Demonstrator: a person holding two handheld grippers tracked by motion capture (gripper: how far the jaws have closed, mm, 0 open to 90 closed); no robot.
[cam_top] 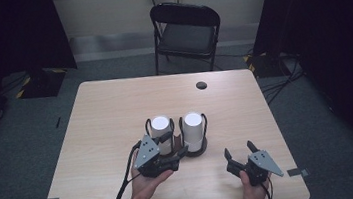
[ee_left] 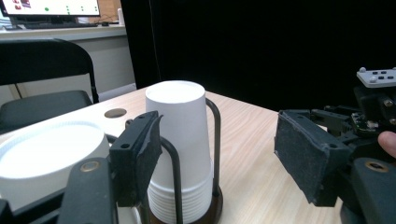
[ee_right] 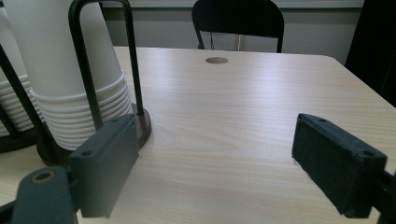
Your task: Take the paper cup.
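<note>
Two stacks of upturned white paper cups stand mid-table, each in a black wire holder on a dark round base: the left stack [cam_top: 161, 130] and the right stack [cam_top: 193, 127]. My left gripper [cam_top: 176, 144] is open, close in front of them. In the left gripper view the right stack [ee_left: 180, 149] stands just ahead between the jaws, near the left one, and the left stack [ee_left: 46, 154] is at the near left. My right gripper [cam_top: 239, 149] is open over bare table to the right. In the right gripper view the right stack [ee_right: 74, 84] is off to the left.
The light wooden table [cam_top: 115, 111] has a round cable hole [cam_top: 201, 85] near its far edge. A black folding chair [cam_top: 186, 30] stands beyond it. Dark curtains hang on both sides. The right gripper's body [ee_left: 369, 112] shows in the left gripper view.
</note>
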